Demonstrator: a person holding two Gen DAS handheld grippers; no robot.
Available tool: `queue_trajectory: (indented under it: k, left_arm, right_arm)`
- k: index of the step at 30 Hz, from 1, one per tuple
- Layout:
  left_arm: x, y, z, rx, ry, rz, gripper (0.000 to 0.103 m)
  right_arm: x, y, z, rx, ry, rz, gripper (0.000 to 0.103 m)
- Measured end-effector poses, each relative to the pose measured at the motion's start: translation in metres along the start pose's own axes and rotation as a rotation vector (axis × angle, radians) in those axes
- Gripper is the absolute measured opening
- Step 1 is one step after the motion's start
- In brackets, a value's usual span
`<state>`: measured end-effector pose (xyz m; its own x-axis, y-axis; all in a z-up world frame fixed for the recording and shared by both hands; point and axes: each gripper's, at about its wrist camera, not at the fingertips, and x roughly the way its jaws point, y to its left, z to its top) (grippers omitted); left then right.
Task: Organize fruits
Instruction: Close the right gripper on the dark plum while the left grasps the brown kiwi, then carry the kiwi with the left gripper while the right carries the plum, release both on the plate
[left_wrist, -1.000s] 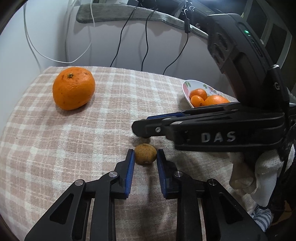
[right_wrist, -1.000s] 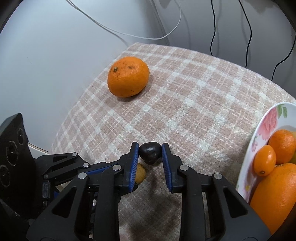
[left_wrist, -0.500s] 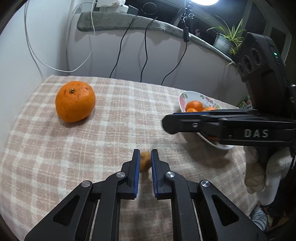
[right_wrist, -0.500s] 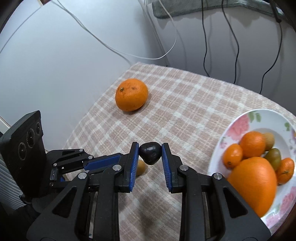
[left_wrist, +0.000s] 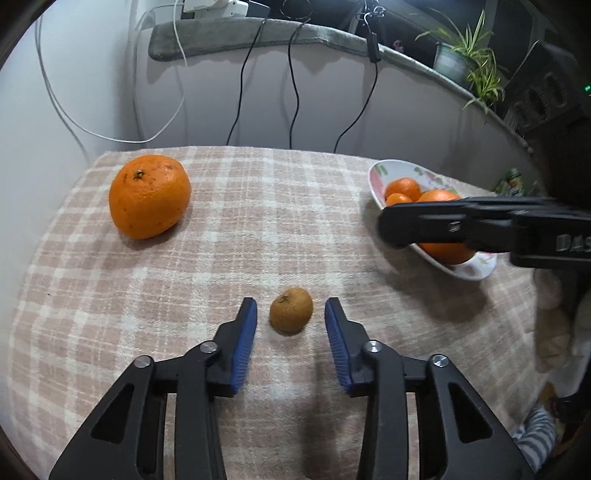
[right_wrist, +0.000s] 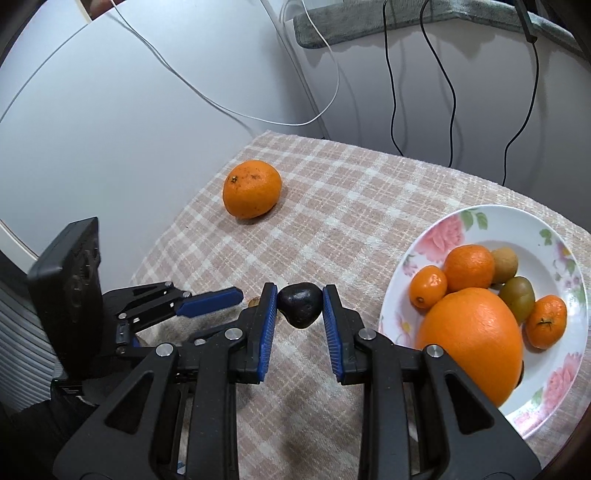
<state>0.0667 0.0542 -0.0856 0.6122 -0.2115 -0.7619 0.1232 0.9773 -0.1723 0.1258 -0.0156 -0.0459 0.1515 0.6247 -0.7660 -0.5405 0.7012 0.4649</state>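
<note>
A small brown fruit (left_wrist: 291, 311) lies on the checked tablecloth (left_wrist: 258, 229) between the open fingers of my left gripper (left_wrist: 291, 325), not touched by them. My right gripper (right_wrist: 300, 304) is shut on a small dark fruit (right_wrist: 300, 304) and holds it above the cloth, left of the flowered plate (right_wrist: 461, 229). The plate holds a big orange (right_wrist: 471, 339) and several small fruits. A large orange (left_wrist: 149, 195) sits loose at the far left; it also shows in the right wrist view (right_wrist: 252, 189). The right gripper (left_wrist: 388, 223) crosses the plate (left_wrist: 376, 173) in the left wrist view.
A grey wall with hanging cables (left_wrist: 240, 85) stands behind the table. A potted plant (left_wrist: 469, 62) sits on a ledge at the back right. The table's edge drops off at the left (right_wrist: 177, 229). The left gripper's body (right_wrist: 74, 295) is low at the left.
My left gripper opened from around the brown fruit, which now lies on the cloth. My right gripper, still holding the dark fruit, rose and moved toward the plate.
</note>
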Motion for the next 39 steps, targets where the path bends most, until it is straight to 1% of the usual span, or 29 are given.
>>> queue_trajectory:
  k: [7,12,14,16,22,27,39]
  left_arm:
    - [0.013,-0.006,0.001,0.028,0.035,0.007,0.037]
    - [0.016,-0.006,0.001,0.026,0.041,0.013,0.037]
    - [0.014,-0.006,0.001,0.024,0.037,0.018,0.03]
    - [0.013,-0.004,0.002,0.019,0.036,0.019,0.026]
    - [0.012,-0.006,0.004,0.022,0.031,0.019,0.025]
    - [0.01,-0.011,0.015,0.025,0.011,-0.001,0.025]
    - [0.013,-0.042,0.052,0.066,-0.039,-0.048,0.025]
  right_arm:
    - [-0.015,0.002,-0.004,-0.027,-0.028,-0.018,0.026]
    - [-0.026,-0.004,-0.007,-0.023,-0.048,-0.034,0.026]
    - [-0.031,-0.007,-0.008,-0.022,-0.056,-0.043,0.026]
    - [-0.035,-0.012,-0.009,-0.019,-0.065,-0.055,0.026]
    - [-0.053,-0.033,-0.016,0.006,-0.095,-0.09,0.026]
    - [-0.07,-0.052,-0.022,0.033,-0.122,-0.129,0.026]
    - [-0.102,-0.103,-0.034,0.107,-0.166,-0.206,0.026]
